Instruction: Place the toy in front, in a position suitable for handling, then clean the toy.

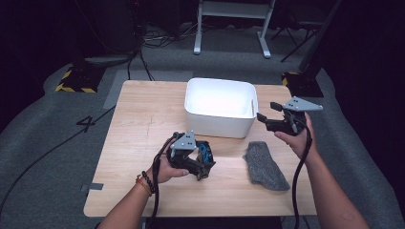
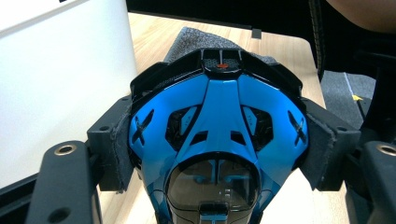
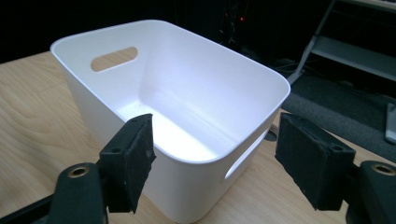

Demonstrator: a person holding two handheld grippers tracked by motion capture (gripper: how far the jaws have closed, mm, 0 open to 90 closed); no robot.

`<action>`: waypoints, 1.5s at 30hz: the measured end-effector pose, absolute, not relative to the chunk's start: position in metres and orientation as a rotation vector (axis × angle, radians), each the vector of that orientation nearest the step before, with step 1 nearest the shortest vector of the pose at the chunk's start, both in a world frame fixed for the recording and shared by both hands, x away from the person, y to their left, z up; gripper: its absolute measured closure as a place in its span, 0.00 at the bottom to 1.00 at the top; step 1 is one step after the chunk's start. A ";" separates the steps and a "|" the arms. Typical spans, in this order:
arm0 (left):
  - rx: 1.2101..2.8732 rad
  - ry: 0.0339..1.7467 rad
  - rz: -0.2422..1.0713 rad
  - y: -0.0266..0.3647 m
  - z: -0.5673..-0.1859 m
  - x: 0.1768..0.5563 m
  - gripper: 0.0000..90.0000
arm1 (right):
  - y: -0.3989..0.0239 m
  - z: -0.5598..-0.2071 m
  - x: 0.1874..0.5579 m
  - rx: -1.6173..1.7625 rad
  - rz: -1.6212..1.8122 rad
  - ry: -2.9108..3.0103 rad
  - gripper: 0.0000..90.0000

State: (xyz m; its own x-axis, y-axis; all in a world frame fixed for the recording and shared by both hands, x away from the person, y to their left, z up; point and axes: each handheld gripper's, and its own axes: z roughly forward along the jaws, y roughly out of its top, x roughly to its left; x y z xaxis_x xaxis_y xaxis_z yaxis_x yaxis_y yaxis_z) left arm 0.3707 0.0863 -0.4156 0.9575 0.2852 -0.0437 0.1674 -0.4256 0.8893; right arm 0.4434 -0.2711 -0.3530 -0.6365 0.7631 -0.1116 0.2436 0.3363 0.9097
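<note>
A: Status check. Left gripper (image 2: 219, 154) is pinching the blue-and-black gadget (image 2: 217, 135), pads pressed on both its flanks. It is held low over the surface (image 1: 143, 119), just in front of the white bin (image 1: 220, 107).

B: Confirmed from the high view: blue gadget (image 1: 204, 153) is seen in the left gripper (image 1: 197, 160), near the bin's front wall. Right gripper (image 3: 219, 158)?

A: Jaws spread, nothing between them. It is held beside the bin's right end, pointed at the rim (image 3: 261, 135). Bin interior is seen bare. Grey cloth (image 1: 264, 164) is lying flat on the surface, just right of the gadget, apart from both grippers.

B: Judged step: gadget to be placed in the bin.

A: Agreed. Grip looks centred, so no regrasp should be needed. Gadget should be lifted clear of the front rim before being carried across; the wall is close and tall.

B: Release should be made low over the bin floor, not from rim height. Shell looks like hard plastic, a bounce is likely.

A: Right gripper should be kept off the rim, or used to steady the bin if it slides.
</note>
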 end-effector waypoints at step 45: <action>2.084 0.408 0.202 0.104 -0.422 0.387 0.28 | -0.243 -0.396 0.515 1.127 1.102 2.270 0.30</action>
